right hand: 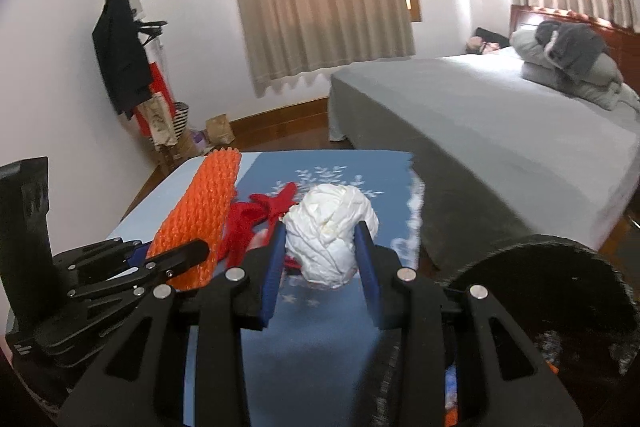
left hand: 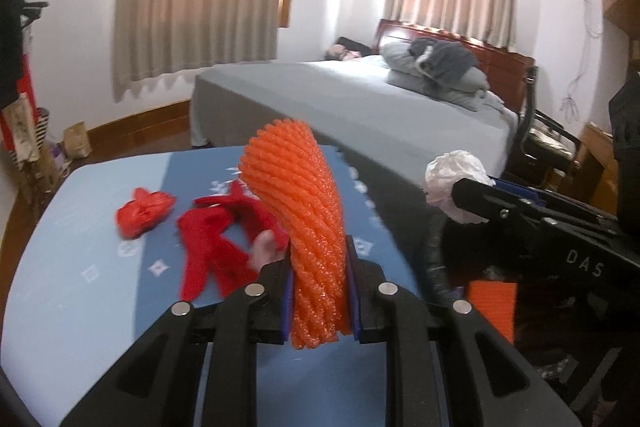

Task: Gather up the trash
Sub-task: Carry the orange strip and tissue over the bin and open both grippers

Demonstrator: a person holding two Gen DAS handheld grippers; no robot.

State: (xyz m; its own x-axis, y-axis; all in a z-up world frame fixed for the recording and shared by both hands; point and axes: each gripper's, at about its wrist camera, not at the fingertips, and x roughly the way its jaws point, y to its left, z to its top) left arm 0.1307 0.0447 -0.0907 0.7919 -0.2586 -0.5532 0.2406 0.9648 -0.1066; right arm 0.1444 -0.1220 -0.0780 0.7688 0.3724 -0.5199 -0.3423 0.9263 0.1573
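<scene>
My left gripper (left hand: 318,259) is shut on an orange foam net sleeve (left hand: 300,203) and holds it upright above the blue table (left hand: 80,267); the sleeve also shows in the right wrist view (right hand: 200,215). My right gripper (right hand: 322,231) is shut on a crumpled white paper ball (right hand: 330,231), which also shows in the left wrist view (left hand: 452,183). A red crumpled wad (left hand: 142,213) and red net strips (left hand: 216,239) lie on the table left of the left gripper; the strips also show in the right wrist view (right hand: 256,215).
A black bin rim (right hand: 560,291) sits at the right, beside the table, with an orange piece (left hand: 490,303) low inside. A grey bed (left hand: 360,99) stands behind the table. A coat stand (right hand: 120,59) and bags stand at the far left wall.
</scene>
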